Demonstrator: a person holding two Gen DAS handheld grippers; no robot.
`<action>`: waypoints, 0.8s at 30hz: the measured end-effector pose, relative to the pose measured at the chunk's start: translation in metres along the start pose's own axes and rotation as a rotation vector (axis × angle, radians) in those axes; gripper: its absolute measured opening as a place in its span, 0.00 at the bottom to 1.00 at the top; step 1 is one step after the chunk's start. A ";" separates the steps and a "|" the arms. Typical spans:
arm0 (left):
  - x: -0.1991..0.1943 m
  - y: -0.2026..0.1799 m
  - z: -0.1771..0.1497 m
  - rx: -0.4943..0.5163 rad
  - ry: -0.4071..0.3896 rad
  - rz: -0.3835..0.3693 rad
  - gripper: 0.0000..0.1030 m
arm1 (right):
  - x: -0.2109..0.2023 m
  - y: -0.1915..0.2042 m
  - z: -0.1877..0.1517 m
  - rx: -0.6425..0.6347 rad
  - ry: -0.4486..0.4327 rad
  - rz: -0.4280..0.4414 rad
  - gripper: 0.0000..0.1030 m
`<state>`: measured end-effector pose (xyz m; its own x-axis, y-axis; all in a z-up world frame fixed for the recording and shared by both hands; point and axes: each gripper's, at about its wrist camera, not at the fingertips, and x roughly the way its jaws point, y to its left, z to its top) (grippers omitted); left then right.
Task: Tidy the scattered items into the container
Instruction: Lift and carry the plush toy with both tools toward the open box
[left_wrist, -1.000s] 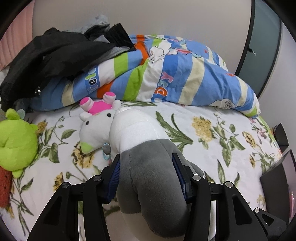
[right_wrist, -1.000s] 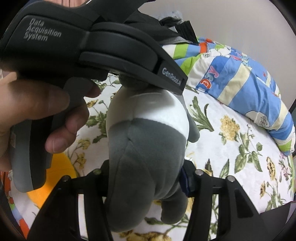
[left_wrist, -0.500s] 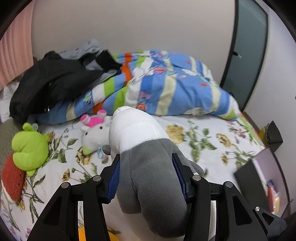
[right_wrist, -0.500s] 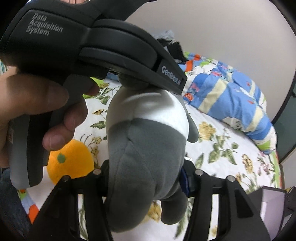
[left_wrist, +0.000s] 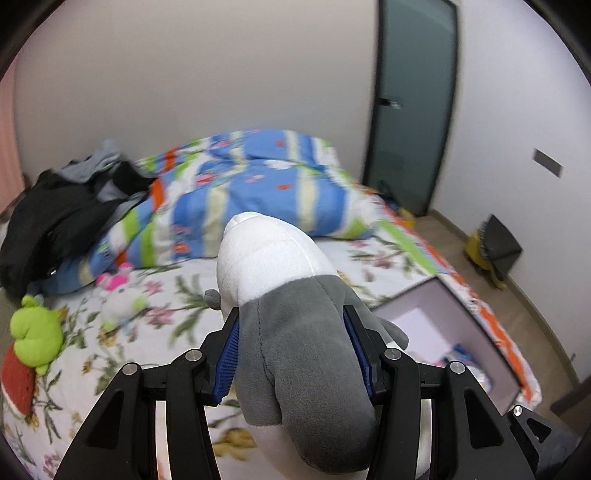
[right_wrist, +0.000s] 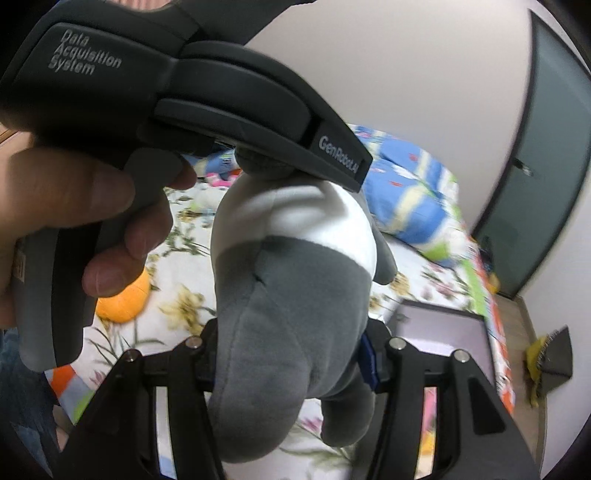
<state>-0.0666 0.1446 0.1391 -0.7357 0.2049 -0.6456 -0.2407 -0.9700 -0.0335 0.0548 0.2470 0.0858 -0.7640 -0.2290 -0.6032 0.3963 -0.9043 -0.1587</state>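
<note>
A grey and white plush toy (left_wrist: 288, 325) is held up in the air above the bed by both grippers. My left gripper (left_wrist: 293, 350) is shut on its grey body. My right gripper (right_wrist: 291, 354) is shut on the same plush toy (right_wrist: 291, 295) from another side; the left gripper's black handle (right_wrist: 184, 96) and the hand holding it fill the upper left of the right wrist view. An open dark box with a pale inside (left_wrist: 439, 325) stands at the bed's right edge, below and right of the toy; it also shows in the right wrist view (right_wrist: 443, 325).
On the floral bedsheet (left_wrist: 177, 295) lie a green plush (left_wrist: 35, 328), a white and pink plush (left_wrist: 120, 295), a red item (left_wrist: 16, 376) and an orange plush (right_wrist: 125, 299). A striped duvet (left_wrist: 251, 192) and dark clothes (left_wrist: 59, 214) are piled at the back.
Both grippers have lifted the grey and white plush higher and swung right. The bed has dropped lower in view and the open box has come into sight at the right.
</note>
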 end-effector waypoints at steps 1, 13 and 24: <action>0.000 -0.014 0.000 0.008 0.000 -0.013 0.51 | -0.005 -0.011 -0.006 0.013 0.007 -0.022 0.52; 0.043 -0.184 -0.006 0.099 0.065 -0.197 0.51 | -0.038 -0.131 -0.090 0.118 0.117 -0.173 0.53; 0.122 -0.204 -0.007 0.069 0.160 -0.195 0.58 | 0.036 -0.180 -0.131 0.196 0.241 -0.147 0.54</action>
<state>-0.1024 0.3663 0.0618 -0.5628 0.3585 -0.7448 -0.4152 -0.9018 -0.1203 0.0229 0.4487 -0.0098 -0.6544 -0.0203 -0.7559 0.1671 -0.9788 -0.1184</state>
